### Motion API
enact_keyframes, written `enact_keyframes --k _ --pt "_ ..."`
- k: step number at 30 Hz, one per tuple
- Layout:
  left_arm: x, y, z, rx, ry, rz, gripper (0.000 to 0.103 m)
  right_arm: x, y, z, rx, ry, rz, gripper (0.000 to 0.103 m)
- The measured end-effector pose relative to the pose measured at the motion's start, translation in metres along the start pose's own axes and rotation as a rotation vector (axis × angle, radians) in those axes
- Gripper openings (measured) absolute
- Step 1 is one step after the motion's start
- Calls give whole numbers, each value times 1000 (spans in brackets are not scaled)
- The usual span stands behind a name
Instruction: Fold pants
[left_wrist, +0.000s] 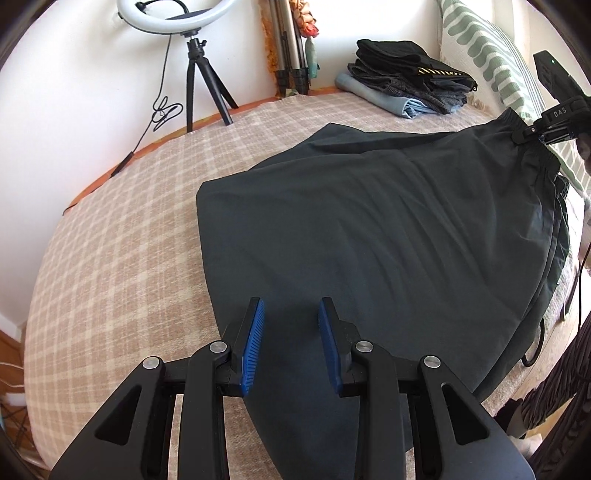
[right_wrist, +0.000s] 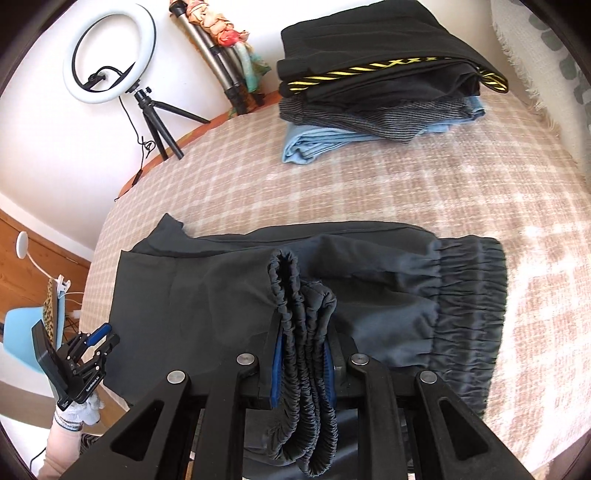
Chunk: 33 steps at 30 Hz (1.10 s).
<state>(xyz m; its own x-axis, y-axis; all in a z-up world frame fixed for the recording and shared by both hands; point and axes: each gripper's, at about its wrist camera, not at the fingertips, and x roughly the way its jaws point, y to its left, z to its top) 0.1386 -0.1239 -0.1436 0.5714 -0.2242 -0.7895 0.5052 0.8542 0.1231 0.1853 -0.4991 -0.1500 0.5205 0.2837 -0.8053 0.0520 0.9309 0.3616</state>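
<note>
Dark grey pants (left_wrist: 369, 229) lie spread on a beige checked bed cover (left_wrist: 122, 240). My left gripper (left_wrist: 291, 325) is open and empty, hovering just above the near part of the pants. My right gripper (right_wrist: 303, 354) is shut on a bunched fold of the elastic waistband (right_wrist: 306, 332); it also shows in the left wrist view (left_wrist: 532, 133) at the far right, pinching the waistband edge. The rest of the waistband (right_wrist: 469, 306) lies flat to the right. The left gripper also shows in the right wrist view (right_wrist: 96, 338), open at the pants' left end.
A stack of folded clothes (right_wrist: 376, 85) sits at the back of the bed. A ring light on a tripod (right_wrist: 110, 59) and folded tripods (left_wrist: 291, 55) stand by the wall. A green-patterned pillow (left_wrist: 491, 59) lies at the right.
</note>
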Motion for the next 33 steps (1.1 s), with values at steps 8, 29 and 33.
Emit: enact_keyframes --k 8,29,33 --pt "6 -5 0 5 14 -16 29 2 -24 -2 18 11 -68 17" --pt "-13 22 -16 -118 37 -42 34 -51 16 -30 -120 -141 -247 41" --pt "-17 17 -18 -110 37 -41 38 -51 34 -46 -177 -123 -161 41"
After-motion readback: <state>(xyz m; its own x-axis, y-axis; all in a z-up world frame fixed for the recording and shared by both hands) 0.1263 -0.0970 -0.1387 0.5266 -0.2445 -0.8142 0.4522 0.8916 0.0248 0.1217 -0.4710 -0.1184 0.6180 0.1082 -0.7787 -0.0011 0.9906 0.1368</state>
